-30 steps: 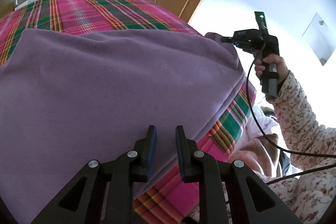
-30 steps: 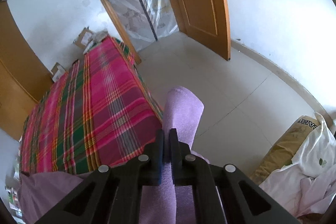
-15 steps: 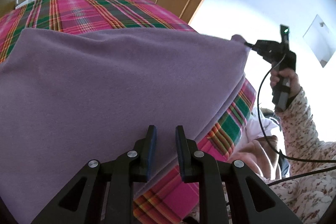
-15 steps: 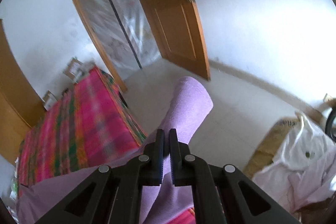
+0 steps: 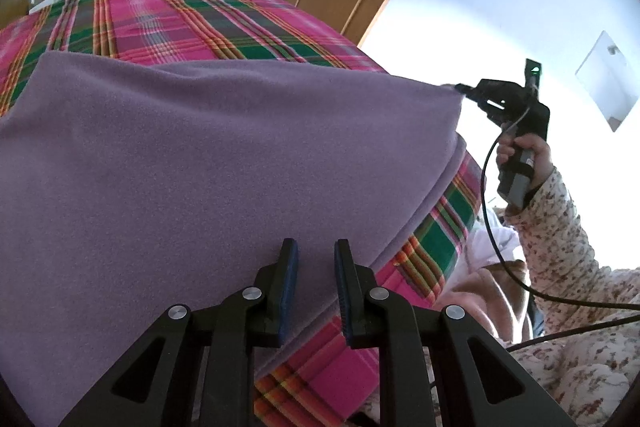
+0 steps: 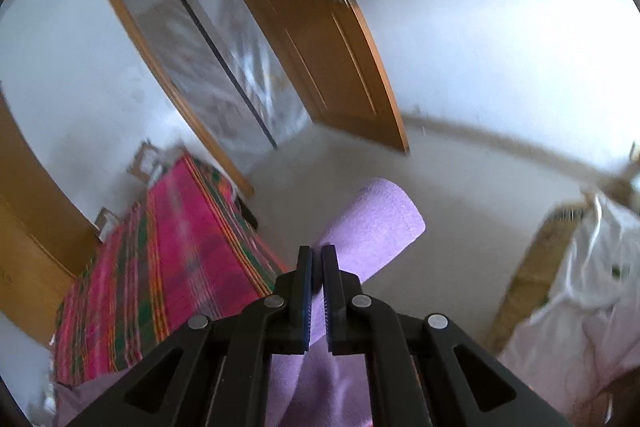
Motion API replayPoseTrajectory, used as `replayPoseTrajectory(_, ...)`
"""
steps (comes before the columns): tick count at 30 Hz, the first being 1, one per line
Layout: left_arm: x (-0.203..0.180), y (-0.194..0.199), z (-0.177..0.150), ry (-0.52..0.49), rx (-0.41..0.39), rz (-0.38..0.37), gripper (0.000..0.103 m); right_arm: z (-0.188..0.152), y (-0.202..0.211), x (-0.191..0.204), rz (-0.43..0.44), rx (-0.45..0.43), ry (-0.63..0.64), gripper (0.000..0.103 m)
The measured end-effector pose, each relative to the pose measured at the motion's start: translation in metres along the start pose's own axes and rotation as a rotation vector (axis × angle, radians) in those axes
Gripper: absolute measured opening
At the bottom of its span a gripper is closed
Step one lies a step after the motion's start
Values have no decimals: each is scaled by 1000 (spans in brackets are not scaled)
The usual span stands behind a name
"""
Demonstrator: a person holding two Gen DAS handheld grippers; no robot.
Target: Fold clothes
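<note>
1. Since 1 second ago, right tool [image 5: 460,87] has drawn the purple garment [image 5: 224,163] corner rightward, pinching it.
2. Left tool [image 5: 312,255], spread, hovers at the garment's lower-frame edge on the bed [image 5: 192,23].

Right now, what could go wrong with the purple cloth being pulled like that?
The right gripper pinches only a small corner of the purple cloth, so that corner might slip out as it is lifted. The left gripper hangs open over the near edge with nothing pinched, so the cloth may slide across the plaid bedcover or off the bed's edge. The black cable dangles near the cloth and might snag.
</note>
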State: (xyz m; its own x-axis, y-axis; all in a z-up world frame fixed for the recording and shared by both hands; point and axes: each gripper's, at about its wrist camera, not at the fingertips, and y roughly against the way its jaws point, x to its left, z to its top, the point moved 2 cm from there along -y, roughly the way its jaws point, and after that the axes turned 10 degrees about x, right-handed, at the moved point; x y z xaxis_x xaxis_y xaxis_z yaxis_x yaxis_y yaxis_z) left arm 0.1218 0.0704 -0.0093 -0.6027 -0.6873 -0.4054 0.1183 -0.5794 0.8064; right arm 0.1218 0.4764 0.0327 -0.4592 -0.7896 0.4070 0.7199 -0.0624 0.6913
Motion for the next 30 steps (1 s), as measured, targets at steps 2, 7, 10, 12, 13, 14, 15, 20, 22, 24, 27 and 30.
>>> replayPoseTrajectory(2, 0, 0, 0, 3, -2, -4, 19, 4, -7, 2, -44, 28, 18, 5)
replayPoseTrajectory(7, 1, 2, -3, 6, -6, -8, 19, 0, -31, -23, -91, 133, -98, 7)
replayPoseTrajectory(10, 2, 1, -2, 6, -6, -10, 19, -2, -25, -36, -49, 133, -140, 15)
replayPoseTrajectory(12, 2, 1, -1, 3, -5, -7, 19, -3, -17, -41, -18, 126, -155, 17)
replayPoseTrajectory(13, 2, 1, -1, 2, -5, -5, 19, -4, -14, -44, -11, 126, -160, 18)
replayPoseTrajectory(14, 2, 1, 0, 1, -5, -4, 19, -6, -10, -47, -4, 125, -166, 18)
replayPoseTrajectory(15, 1, 1, 0, -1, -6, -2, 19, -9, -7, -50, 8, 131, -168, 19)
replayPoseTrajectory(20, -10, -2, 4, -44, 5, 11, 19, -36, -10, -55, 112, 229, -130, 19)
replayPoseTrajectory(22, -18, -5, 7, -73, 12, -1, 19, -43, -10, -53, 145, 255, -112, 19)
replayPoseTrajectory(24, -30, -9, 11, -113, 22, -17, 19, -48, -13, -48, 163, 269, -90, 19)
replayPoseTrajectory(27, -45, -17, 15, -166, 35, -10, 19, -47, -17, -34, 176, 281, -55, 19)
replayPoseTrajectory(30, -58, -27, 21, -210, 48, -1, 19, -42, -21, -21, 162, 273, -13, 19)
